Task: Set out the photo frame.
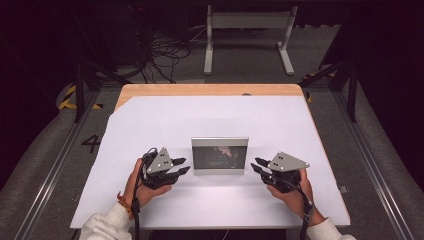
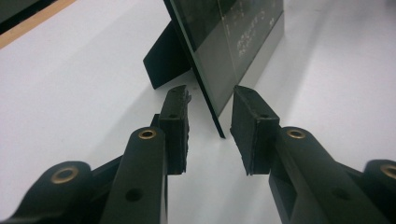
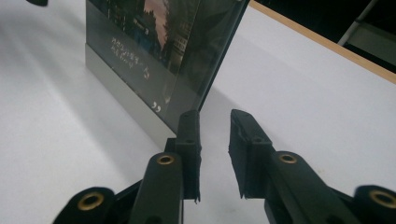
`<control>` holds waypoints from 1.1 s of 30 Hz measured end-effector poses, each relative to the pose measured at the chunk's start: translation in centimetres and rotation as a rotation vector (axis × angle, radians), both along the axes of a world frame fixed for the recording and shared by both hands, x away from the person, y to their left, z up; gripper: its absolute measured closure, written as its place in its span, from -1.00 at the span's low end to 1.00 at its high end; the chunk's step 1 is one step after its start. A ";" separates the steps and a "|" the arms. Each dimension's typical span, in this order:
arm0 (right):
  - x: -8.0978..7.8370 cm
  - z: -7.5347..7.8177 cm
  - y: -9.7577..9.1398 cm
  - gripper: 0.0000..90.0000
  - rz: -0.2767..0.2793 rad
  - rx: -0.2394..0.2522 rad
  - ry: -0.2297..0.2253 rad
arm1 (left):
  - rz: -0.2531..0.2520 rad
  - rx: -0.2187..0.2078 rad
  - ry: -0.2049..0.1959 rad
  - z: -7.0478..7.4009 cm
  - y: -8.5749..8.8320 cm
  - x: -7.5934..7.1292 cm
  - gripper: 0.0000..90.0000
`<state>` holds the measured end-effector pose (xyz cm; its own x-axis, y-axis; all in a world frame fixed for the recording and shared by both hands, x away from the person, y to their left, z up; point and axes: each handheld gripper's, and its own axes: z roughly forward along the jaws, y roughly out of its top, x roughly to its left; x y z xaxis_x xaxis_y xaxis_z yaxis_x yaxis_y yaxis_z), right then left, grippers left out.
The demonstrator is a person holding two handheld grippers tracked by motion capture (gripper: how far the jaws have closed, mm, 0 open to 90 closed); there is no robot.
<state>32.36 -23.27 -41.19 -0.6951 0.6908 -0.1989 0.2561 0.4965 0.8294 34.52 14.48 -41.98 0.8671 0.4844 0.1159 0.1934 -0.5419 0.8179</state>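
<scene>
Your left gripper (image 1: 183, 165) and right gripper (image 1: 257, 165), jaws apart and holding nothing, flank the picture frame (image 1: 220, 155) standing mid-table (image 1: 150, 120). Close unevenly on its edges and the frame likely tips off its rear stand (image 2: 163, 60).

A silver-grey picture frame (image 1: 220, 155) holds a dark photo with pink patches and pale lettering. Under the frame lies a white sheet (image 1: 150, 125); behind it runs the table's light wooden edge (image 1: 210, 89).
</scene>
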 end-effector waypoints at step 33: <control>-2.2 -2.3 -2.6 -0.53 -0.011 -0.117 0.036 | 0.134 0.061 0.031 -3.5 5.9 -4.9 -0.71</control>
